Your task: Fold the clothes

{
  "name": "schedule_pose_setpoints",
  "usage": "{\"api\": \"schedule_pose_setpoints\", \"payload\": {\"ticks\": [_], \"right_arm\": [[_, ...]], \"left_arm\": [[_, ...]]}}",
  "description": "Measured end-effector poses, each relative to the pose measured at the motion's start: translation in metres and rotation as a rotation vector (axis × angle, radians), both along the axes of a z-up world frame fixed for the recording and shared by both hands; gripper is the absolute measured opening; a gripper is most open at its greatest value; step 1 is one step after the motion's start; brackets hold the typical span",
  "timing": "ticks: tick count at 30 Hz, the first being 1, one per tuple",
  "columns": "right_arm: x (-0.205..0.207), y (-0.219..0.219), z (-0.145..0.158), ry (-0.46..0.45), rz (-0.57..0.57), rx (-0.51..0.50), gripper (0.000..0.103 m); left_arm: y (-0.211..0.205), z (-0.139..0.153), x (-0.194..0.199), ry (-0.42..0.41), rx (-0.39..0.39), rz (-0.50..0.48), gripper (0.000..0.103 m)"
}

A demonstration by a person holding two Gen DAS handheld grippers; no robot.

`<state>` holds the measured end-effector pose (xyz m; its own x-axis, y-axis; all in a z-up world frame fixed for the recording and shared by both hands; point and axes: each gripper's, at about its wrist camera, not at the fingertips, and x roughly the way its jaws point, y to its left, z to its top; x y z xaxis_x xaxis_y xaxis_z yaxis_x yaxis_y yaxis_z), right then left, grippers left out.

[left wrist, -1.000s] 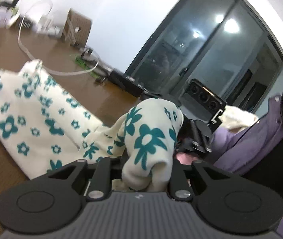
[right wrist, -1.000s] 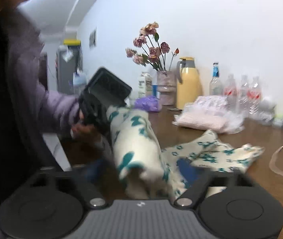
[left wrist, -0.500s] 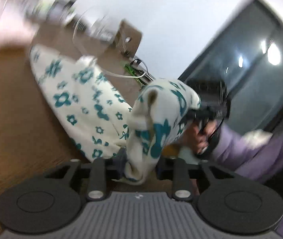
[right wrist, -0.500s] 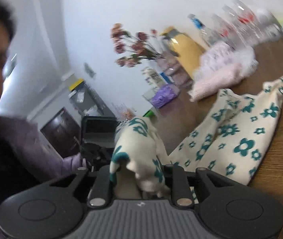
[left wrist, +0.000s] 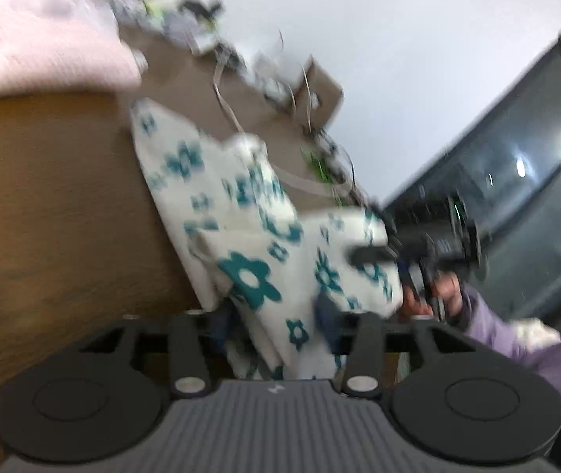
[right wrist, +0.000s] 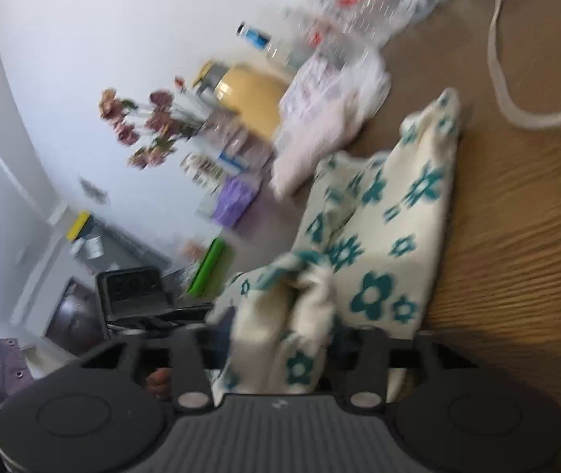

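Left wrist view: both grippers' jaws are opening around a cream cloth garment printed with teal flowers [left wrist: 248, 213] on the brown wooden table [left wrist: 55, 205].
A pink bundle [left wrist: 36, 47] sits toward the table's far left corner. The left gripper [left wrist: 276, 323] has a folded edge lying loose between its parted fingers; the right gripper [right wrist: 280, 335], by the near edge, likewise has bunched cloth between separating fingers. All is blurred.
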<state>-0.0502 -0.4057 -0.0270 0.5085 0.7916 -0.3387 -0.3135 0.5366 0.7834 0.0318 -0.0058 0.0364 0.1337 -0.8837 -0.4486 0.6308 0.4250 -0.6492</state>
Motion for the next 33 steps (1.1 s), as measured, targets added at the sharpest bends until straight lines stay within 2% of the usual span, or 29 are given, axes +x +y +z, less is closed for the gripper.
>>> {"api": "schedule_pose_setpoints", "payload": {"ticks": [2, 3, 4, 5, 7, 9, 11, 12, 13, 14, 15, 16, 18, 19, 20, 21, 22, 23, 24, 25, 26, 28, 30, 31, 32, 33], "right_arm": [[-0.011, -0.005, 0.005, -0.014, -0.072, -0.054, 0.057], [-0.013, -0.004, 0.004, -0.009, -0.095, -0.061, 0.049], [-0.015, -0.003, 0.001, -0.002, -0.11, -0.054, 0.018], [-0.015, -0.002, -0.002, 0.006, -0.133, -0.054, 0.015], [-0.014, -0.001, -0.01, 0.033, -0.175, -0.063, 0.016], [-0.016, 0.0, -0.008, 0.023, -0.19, -0.091, 0.021], [-0.023, 0.0, 0.007, -0.031, -0.205, -0.157, 0.04], [-0.031, -0.001, 0.017, -0.076, -0.214, -0.212, 0.047], [-0.039, -0.002, 0.027, -0.122, -0.223, -0.267, 0.051], [-0.047, -0.002, 0.034, -0.16, -0.21, -0.302, 0.051], [-0.051, -0.003, 0.037, -0.162, -0.18, -0.303, 0.051], [-0.05, -0.002, 0.034, -0.144, -0.167, -0.281, 0.048], [-0.048, -0.001, 0.027, -0.105, -0.149, -0.227, 0.023], [-0.043, 0.003, 0.021, -0.096, -0.158, -0.224, 0.007], [-0.038, 0.007, 0.015, -0.075, -0.178, -0.231, 0.007], [-0.035, 0.007, 0.012, -0.059, -0.193, -0.235, 0.009], [-0.032, 0.007, 0.01, -0.044, -0.207, -0.237, 0.016], [-0.037, 0.006, 0.016, -0.071, -0.197, -0.261, 0.02], [-0.047, 0.004, 0.024, -0.115, -0.174, -0.295, 0.022], [-0.06, 0.002, 0.03, -0.174, -0.122, -0.32, 0.039], [-0.075, -0.001, 0.036, -0.236, -0.063, -0.344, 0.07], [-0.098, 0.005, 0.038, -0.361, 0.04, -0.379, 0.099], [-0.102, 0.023, 0.034, -0.429, 0.087, -0.48, 0.091], [-0.098, 0.033, 0.031, -0.434, 0.106, -0.53, 0.075], [-0.091, 0.041, 0.026, -0.422, 0.13, -0.572, 0.047], [-0.085, 0.049, 0.021, -0.408, 0.155, -0.612, 0.034]], "left_arm": [[-0.002, 0.004, 0.002, -0.025, -0.022, 0.02, 0.055], [-0.006, 0.004, 0.005, -0.024, -0.015, 0.035, 0.04], [-0.011, 0.004, 0.007, -0.024, -0.008, 0.05, 0.028], [-0.016, 0.004, 0.01, -0.023, -0.001, 0.065, 0.027], [-0.024, 0.002, 0.014, -0.027, 0.015, 0.092, 0.025], [-0.031, -0.001, 0.018, -0.036, 0.031, 0.116, 0.026], [-0.025, 0.001, 0.015, -0.034, 0.025, 0.144, 0.041], [-0.02, 0.005, 0.013, -0.038, 0.033, 0.155, 0.054], [-0.013, 0.01, 0.008, -0.063, 0.044, 0.166, 0.062], [-0.007, 0.016, 0.001, -0.092, 0.053, 0.159, 0.065], [-0.001, 0.022, -0.005, -0.12, 0.062, 0.15, 0.073], [0.001, 0.026, -0.013, -0.134, 0.069, 0.106, 0.078], [-0.007, 0.026, -0.023, -0.154, 0.098, 0.098, 0.077], [-0.014, 0.023, -0.026, -0.16, 0.121, 0.102, 0.066], [-0.021, 0.02, -0.029, -0.166, 0.146, 0.105, 0.05], [-0.031, 0.013, -0.027, -0.16, 0.186, 0.098, 0.037], [-0.031, 0.01, -0.026, -0.158, 0.189, 0.088, 0.039], [-0.031, 0.008, -0.025, -0.158, 0.191, 0.079, 0.042], [-0.022, 0.013, -0.029, -0.192, 0.171, 0.071, 0.056], [-0.011, 0.019, -0.037, -0.249, 0.166, 0.034, 0.078], [-0.001, 0.025, -0.046, -0.307, 0.162, -0.003, 0.086], [0.006, 0.032, -0.069, -0.486, 0.215, -0.067, 0.089], [-0.009, 0.028, -0.08, -0.567, 0.283, -0.137, 0.088], [-0.016, 0.026, -0.084, -0.606, 0.318, -0.173, 0.085], [-0.025, 0.021, -0.086, -0.638, 0.348, -0.203, 0.079], [-0.032, 0.015, -0.086, -0.658, 0.37, -0.225, 0.062]]}}
